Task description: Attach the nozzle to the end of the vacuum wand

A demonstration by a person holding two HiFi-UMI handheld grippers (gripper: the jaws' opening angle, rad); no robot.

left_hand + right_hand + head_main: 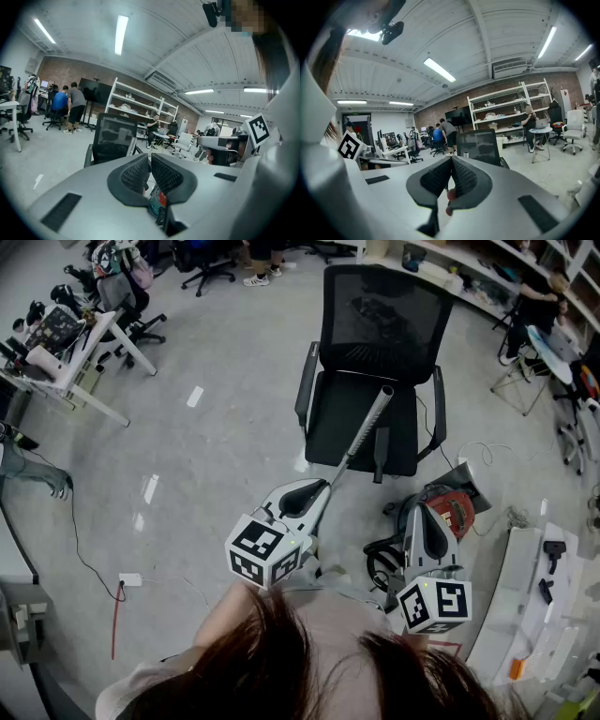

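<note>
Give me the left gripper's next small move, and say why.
Probably open the left gripper and ease it forward to the vacuum wand, which leans on the office chair just ahead. Both it and the right gripper are shut on nothing, so nothing is held yet.

Under you spreads a grey concrete floor [234,427]. Straight ahead of you a black mesh office chair [375,362] stands on it. Just right of the chair's base, a red and black vacuum body [452,510] sits on the floor, with a black hose [377,563] coiled beside it and a thin white cable [483,448] looping nearby. To your left lie a few short white tape strips [195,397] and a white power strip [129,579] with a red cord [116,620]. Farther off, a white desk [131,351] stands on slanted legs.
</note>
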